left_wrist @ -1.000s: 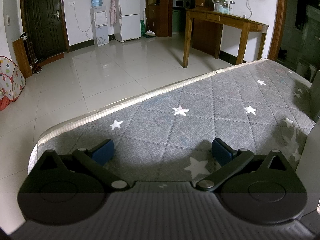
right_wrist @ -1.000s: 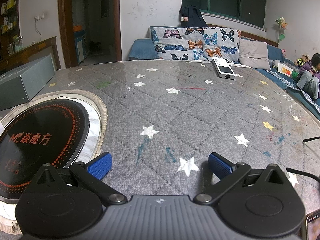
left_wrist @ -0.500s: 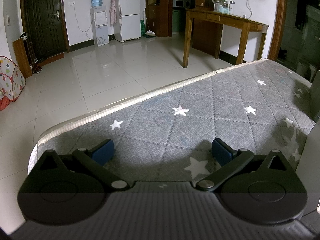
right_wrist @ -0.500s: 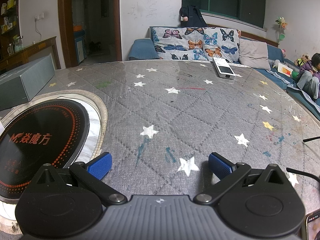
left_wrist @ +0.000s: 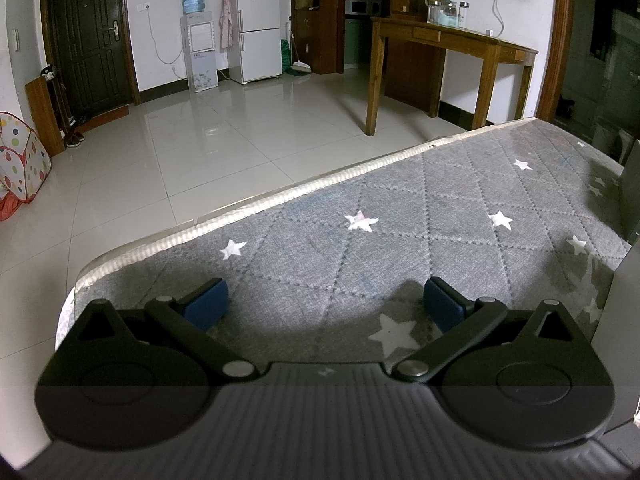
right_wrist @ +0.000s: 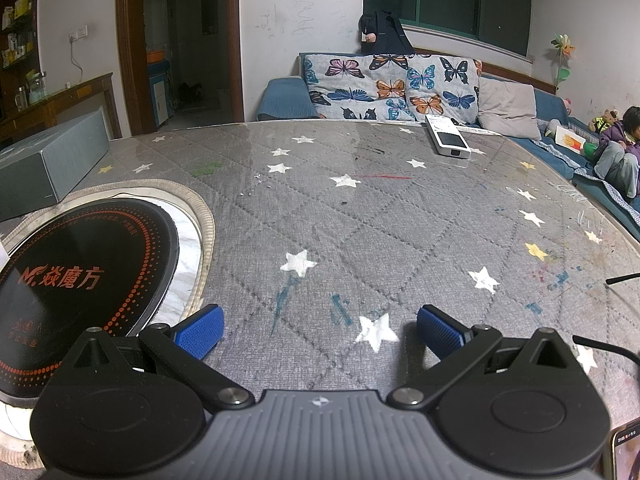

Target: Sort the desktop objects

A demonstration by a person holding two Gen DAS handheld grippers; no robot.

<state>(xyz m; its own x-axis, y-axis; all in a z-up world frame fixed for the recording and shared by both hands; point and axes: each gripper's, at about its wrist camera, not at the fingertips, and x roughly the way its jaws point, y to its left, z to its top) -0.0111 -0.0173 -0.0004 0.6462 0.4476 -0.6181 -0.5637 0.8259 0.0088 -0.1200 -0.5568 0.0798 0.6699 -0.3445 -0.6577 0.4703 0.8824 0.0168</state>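
Note:
My right gripper stands open low over the grey star-patterned table cover, nothing between its blue pads. A white remote-like device lies at the far side of the table, well ahead and right of it. A long grey-green box rests at the far left. A phone corner shows at the bottom right edge. My left gripper is open over the same cover near the table's edge, holding nothing. A grey box side fills the right edge of the left wrist view.
A black round induction cooktop is set into the table at the left. Dark cables cross the right side. A sofa with butterfly cushions and a seated person lie beyond. Tiled floor drops off past the table edge.

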